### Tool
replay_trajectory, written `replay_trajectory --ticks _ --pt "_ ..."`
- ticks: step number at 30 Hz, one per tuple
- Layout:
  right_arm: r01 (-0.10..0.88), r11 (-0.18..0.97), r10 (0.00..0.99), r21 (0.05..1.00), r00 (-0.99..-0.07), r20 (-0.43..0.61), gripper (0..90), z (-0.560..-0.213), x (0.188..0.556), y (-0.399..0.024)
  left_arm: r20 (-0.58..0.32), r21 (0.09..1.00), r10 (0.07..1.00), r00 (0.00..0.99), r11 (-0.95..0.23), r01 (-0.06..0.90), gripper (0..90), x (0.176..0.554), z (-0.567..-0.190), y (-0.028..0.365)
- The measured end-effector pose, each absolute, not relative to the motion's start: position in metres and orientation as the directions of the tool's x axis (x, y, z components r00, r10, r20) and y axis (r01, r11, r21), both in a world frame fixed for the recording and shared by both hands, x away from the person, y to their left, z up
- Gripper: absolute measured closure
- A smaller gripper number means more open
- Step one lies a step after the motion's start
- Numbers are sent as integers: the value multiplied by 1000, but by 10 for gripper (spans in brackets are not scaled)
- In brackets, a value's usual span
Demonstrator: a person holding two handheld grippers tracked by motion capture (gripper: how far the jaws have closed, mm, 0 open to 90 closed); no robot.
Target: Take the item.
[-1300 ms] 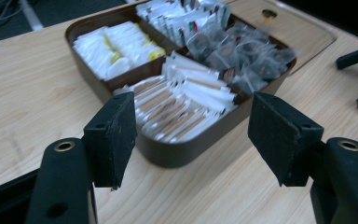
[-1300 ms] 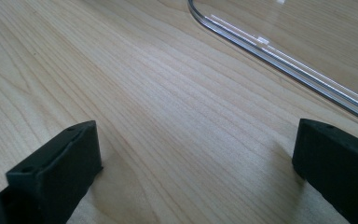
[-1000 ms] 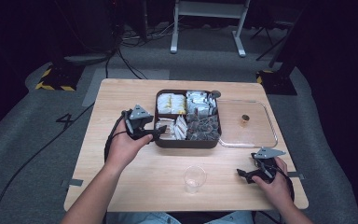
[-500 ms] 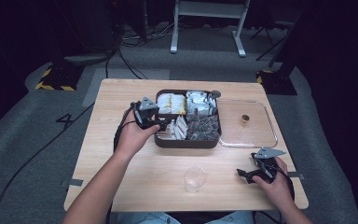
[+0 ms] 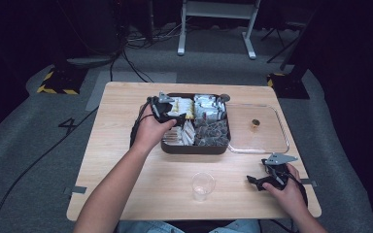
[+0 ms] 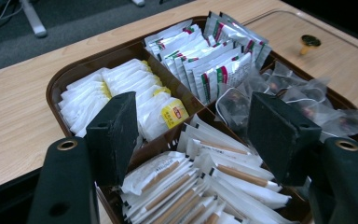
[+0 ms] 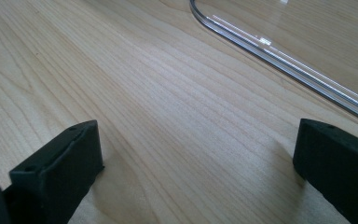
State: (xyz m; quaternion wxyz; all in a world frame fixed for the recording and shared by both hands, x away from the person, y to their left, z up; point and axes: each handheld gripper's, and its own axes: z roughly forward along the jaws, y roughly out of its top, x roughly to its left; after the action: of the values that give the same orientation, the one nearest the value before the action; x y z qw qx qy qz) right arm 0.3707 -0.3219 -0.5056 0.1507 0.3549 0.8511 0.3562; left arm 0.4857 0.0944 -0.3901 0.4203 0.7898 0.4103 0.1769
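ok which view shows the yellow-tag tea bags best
The left gripper view: the yellow-tag tea bags sit close, between the open jaws, in the brown tray's rear-left compartment, one yellow label readable as a tag. In the high view they are a small pale patch beside the left gripper.

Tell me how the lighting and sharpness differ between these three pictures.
High view: lit table, dark surroundings, slightly soft. Left gripper view: sharp packets in the tray, blurred near jaws. Right gripper view: bright wood grain, glare streak along the clear lid.
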Motion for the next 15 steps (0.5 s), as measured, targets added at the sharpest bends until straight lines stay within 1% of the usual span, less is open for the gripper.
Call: replay_trajectory --ticks 5,8,15 --pt "494 497 709 713 -705 -6 12 -506 371 -322 -75 796 821 566 -293 529 344 505 -394 85" --pt "493 497 708 714 -706 -6 12 -506 371 -322 -62 798 827 559 -295 526 347 513 -398 81" --pt "491 499 706 714 -708 -6 12 -506 372 -322 -66 780 837 543 -296 551 361 529 -409 78"
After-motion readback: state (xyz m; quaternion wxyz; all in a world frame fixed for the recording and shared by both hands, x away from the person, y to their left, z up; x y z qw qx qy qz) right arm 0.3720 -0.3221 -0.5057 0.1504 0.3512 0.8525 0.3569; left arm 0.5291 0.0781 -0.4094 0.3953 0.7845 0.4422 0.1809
